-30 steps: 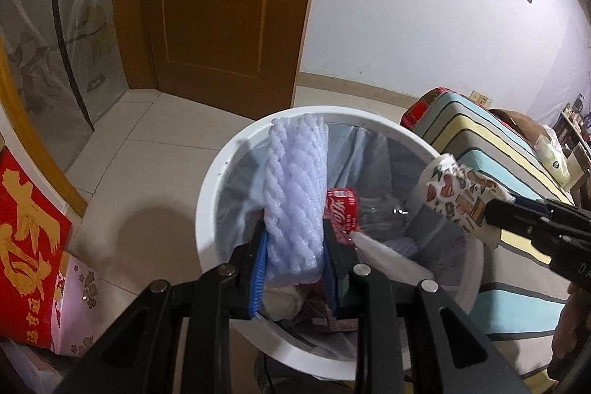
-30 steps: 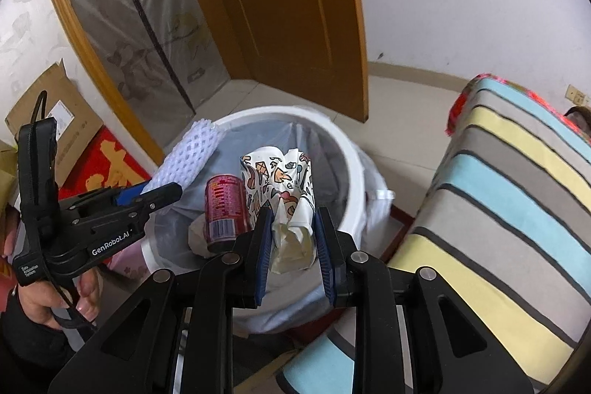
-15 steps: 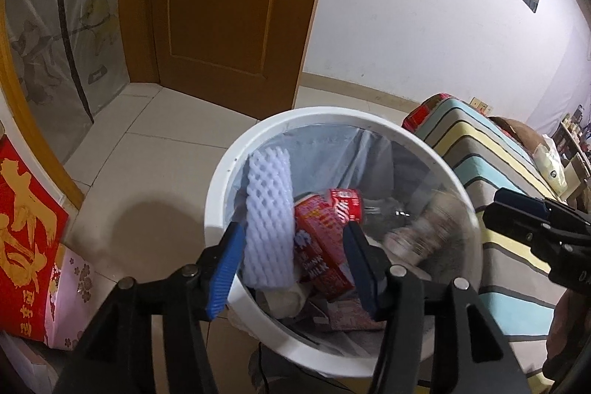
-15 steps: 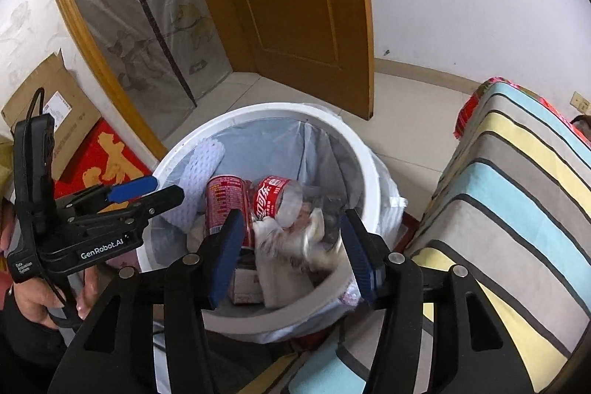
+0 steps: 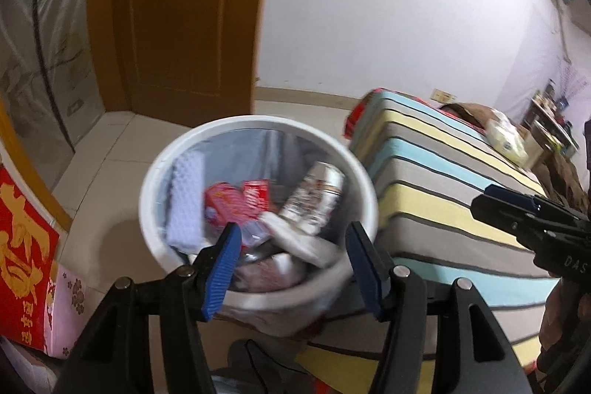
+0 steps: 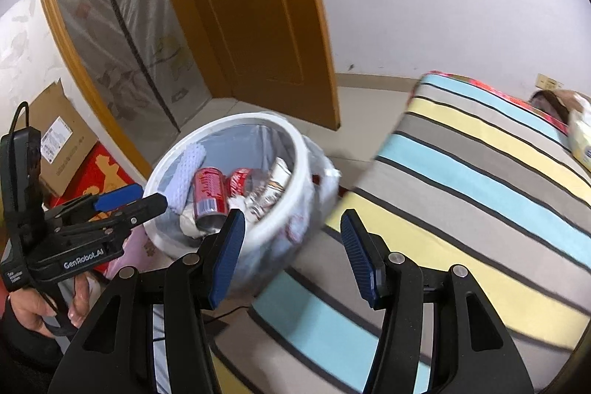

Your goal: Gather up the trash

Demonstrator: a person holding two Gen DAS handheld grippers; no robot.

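Both claws stand spread and empty. The left claw (image 5: pixel 291 261) is opening a touch wider with nothing between its pads; the right claw (image 6: pixel 291 253) holds its gap, nothing in it either.

The trash already lies in the white bin (image 5: pixel 177 150), ahead of and below the left claw: a white foam net sleeve (image 5: pixel 186 194) against the bin's wall on the left claw's left, a red can (image 6: pixel 208 189) beside it, a crumpled printed paper cup (image 5: pixel 314 198) toward the left claw's right, and tissue (image 5: pixel 299 239) nearest its fingertips. From the right claw the bin sits ahead and to its left, with the striped bed (image 6: pixel 461 180) directly under and to its right.

What could go wrong from here, as I judge it:
- The foam sleeve leans high on the bin wall; a knock from either claw passing the rim could tip it out onto the floor.
- The bin looks light and stands just beside the bed; a claw catching the liner (image 6: pixel 321 172) could drag or topple it.
- More trash may remain on the bed; the view is blurred, so misjudging the next pick is a risk.
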